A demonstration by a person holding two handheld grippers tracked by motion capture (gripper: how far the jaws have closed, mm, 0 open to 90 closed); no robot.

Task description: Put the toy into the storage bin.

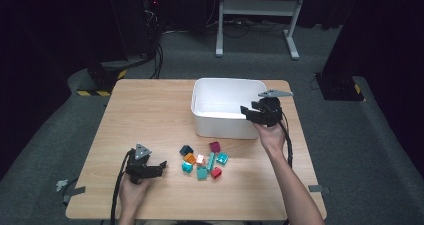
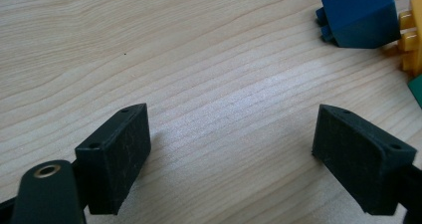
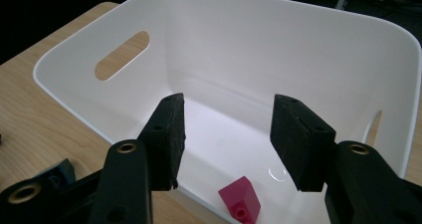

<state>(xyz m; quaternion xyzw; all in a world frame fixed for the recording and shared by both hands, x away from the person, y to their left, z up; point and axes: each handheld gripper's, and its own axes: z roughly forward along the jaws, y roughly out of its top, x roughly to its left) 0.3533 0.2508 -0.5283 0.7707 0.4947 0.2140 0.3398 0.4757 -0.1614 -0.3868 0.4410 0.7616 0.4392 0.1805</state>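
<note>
Counting things first: one white bin (image 1: 220,127) at the far middle of the desk (image 1: 145,115), two hand-held grippers, and a loose cluster of roughly nine small blocks (image 1: 202,160) just in front of the bin. Broken down as best as possible from the high view: one dark blue block (image 1: 186,149), one orange (image 1: 190,158), about four teal ones (image 1: 222,158), two reddish ones (image 1: 216,173), one pale pinkish (image 1: 200,159). Too small there to swear by the exact count.

Plus one more magenta block (image 3: 241,198) lying alone on the bin floor near the front wall, tilted on its side with a stud end facing the camera in the right gripper view. Small, chunky, solid pink-red, nothing else around it in there.

Right hand-held gripper (image 1: 245,111) hovering over the bin's near right corner, jaws apart with nothing between them, block sitting loose below. Oval handle cutout (image 3: 122,55) visible in the bin wall.

Left hand-held gripper (image 1: 163,166) down low over bare desk left of the cluster, jaws spread wide and empty too. Dark blue block and a yellow-orange one (image 2: 412,35) just peeking in at the upper right of the left gripper view, touching each other.
</note>
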